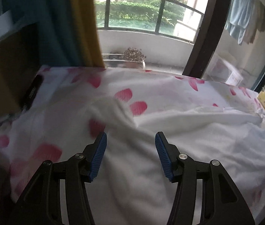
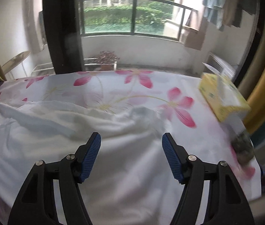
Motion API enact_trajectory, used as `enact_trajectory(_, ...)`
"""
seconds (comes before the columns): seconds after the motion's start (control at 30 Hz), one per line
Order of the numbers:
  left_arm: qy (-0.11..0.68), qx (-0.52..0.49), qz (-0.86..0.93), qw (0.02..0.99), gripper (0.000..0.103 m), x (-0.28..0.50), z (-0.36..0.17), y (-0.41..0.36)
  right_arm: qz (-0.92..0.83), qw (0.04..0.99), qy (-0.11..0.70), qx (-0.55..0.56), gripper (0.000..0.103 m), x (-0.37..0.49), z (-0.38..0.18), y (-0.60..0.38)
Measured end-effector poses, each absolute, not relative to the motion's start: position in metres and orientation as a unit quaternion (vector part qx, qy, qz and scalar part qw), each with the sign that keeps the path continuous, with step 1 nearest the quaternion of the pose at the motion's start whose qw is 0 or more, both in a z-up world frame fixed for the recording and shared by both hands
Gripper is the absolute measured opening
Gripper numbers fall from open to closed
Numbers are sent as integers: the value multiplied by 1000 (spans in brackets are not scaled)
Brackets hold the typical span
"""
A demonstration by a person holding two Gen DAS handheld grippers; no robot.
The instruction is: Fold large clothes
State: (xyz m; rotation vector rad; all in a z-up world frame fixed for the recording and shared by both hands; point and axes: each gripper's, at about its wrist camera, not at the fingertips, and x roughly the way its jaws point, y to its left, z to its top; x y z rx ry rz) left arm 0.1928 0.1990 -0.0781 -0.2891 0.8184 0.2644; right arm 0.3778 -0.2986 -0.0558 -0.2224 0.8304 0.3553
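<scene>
Room: balcony window with a dark railing and green hedges behind the bed; a potted plant stands on the balcony floor, and laundry hangs at the right.
Bed: covered by a white sheet printed with pink flowers.
Garment: white cloth lying rumpled on the sheet — it fills the near half of both views.
Garment axis: long way runs across the bed, left to right, with a raised fold along its far edge; which end is which I cannot tell.
Left gripper: jaws spread, nothing between them; it hangs over the garment, whose near left part lies under and just ahead of the blue pads.
Right gripper: jaws spread wide, empty — poised above the garment's right part, a bunched ridge just ahead of the tips.
Tissue box: yellow, at the bed's right edge, well apart from the garment.
Curtain: yellow and teal, at the left.
</scene>
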Motion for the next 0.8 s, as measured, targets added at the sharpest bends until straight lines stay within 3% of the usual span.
enact_trajectory(0.33, 425, -164, 114, 883, 58, 140, -98, 173, 178, 889, 417, -61, 70, 330, -61, -338)
enact_trajectory(0.63, 423, -98, 136, 891, 58, 121, -100, 144, 195, 877, 438, -22, 70, 304, -88, -351)
enact_trajectory(0.67, 421, -97, 131, 892, 45, 120, -100, 142, 197, 877, 437, -15, 69, 303, -87, -353)
enact_trajectory(0.7, 417, -106, 116, 895, 15, 119, -99, 141, 199, 877, 437, -9, 63, 302, -87, -354)
enact_trajectory(0.73, 414, -123, 98, 897, 7, 118, -98, 141, 200, 877, 436, -7, 36, 301, -87, -355)
enact_trajectory(0.8, 406, -124, 101, 900, 6, 115, -94, 138, 218, 870, 441, 5, 14, 299, -88, -355)
